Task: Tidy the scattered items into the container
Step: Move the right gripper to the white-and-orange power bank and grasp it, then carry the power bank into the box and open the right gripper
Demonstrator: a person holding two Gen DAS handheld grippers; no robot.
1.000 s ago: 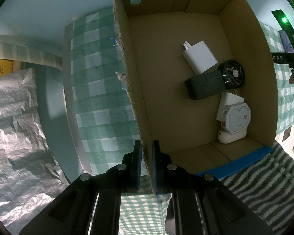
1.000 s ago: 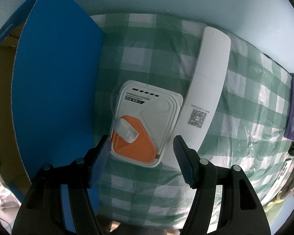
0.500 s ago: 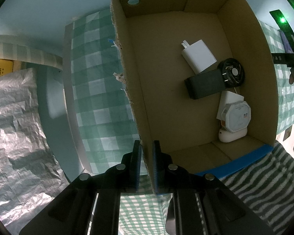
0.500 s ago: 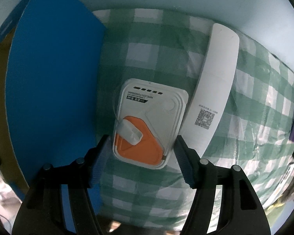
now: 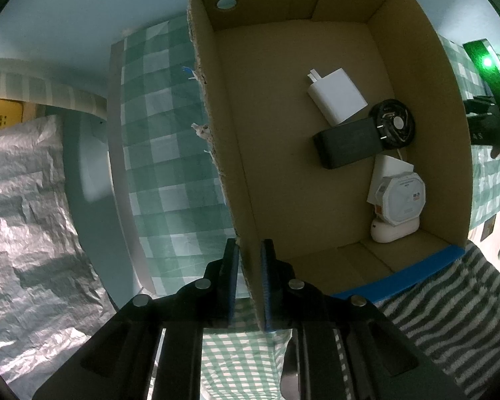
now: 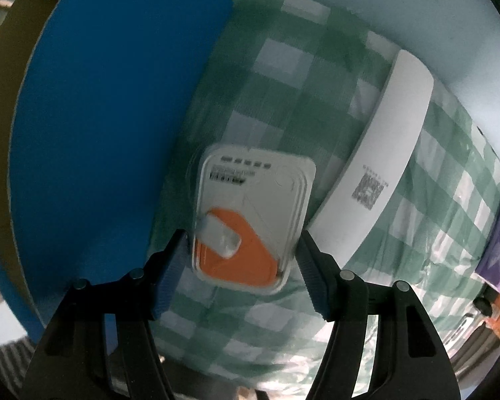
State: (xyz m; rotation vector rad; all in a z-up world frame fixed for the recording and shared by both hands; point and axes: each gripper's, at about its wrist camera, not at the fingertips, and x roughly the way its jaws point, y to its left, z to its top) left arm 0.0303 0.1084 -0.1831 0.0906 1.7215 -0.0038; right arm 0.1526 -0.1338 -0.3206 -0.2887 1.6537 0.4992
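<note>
Left gripper [image 5: 249, 260] pinches the cardboard box [image 5: 416, 76] by its torn side wall. Right gripper [image 6: 241, 266] hangs spread around the white-and-orange packet [image 6: 250, 220] on the checked cloth [image 6: 283, 100], pads not touching it.

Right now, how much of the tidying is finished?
Partly. The cardboard box already holds a white charger, a black block and others. The left gripper pinches its wall; the right gripper straddles a white-and-orange pack, not yet gripped. A long white bar remains outside.
</note>
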